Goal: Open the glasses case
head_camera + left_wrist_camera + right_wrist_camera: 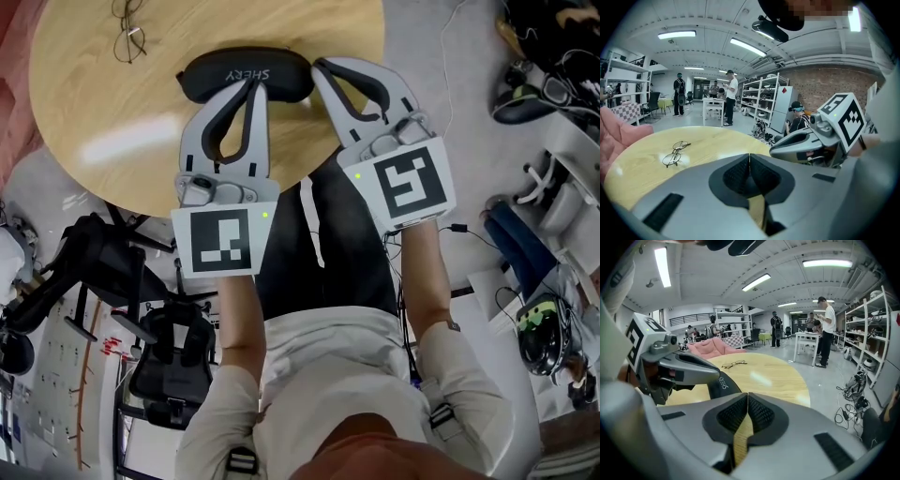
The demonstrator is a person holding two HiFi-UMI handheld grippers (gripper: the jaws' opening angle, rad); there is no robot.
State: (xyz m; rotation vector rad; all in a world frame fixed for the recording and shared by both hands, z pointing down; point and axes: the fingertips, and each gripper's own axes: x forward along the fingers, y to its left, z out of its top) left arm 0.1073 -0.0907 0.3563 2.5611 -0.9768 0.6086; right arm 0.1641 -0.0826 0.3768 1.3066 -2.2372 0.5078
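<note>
A black glasses case [246, 73] with white print lies closed near the front edge of the round wooden table [84, 103]. My left gripper [253, 86] is shut and empty, its tips over the case's near side. My right gripper [319, 67] is shut too, just off the case's right end; whether either touches the case I cannot tell. In the right gripper view the case [723, 385] lies left of the closed jaws [747, 395], behind the left gripper [679, 366]. The left gripper view shows its own closed jaws [749, 157] and the right gripper [811, 140], while the case is hidden.
A pair of thin-framed glasses [129, 37] lies on the table's far left, also as glasses [675, 153] and glasses [734, 364]. A black office chair [159, 356] stands below the table edge. Cables and gear [544, 84] lie on the floor at right. People and shelves stand far back.
</note>
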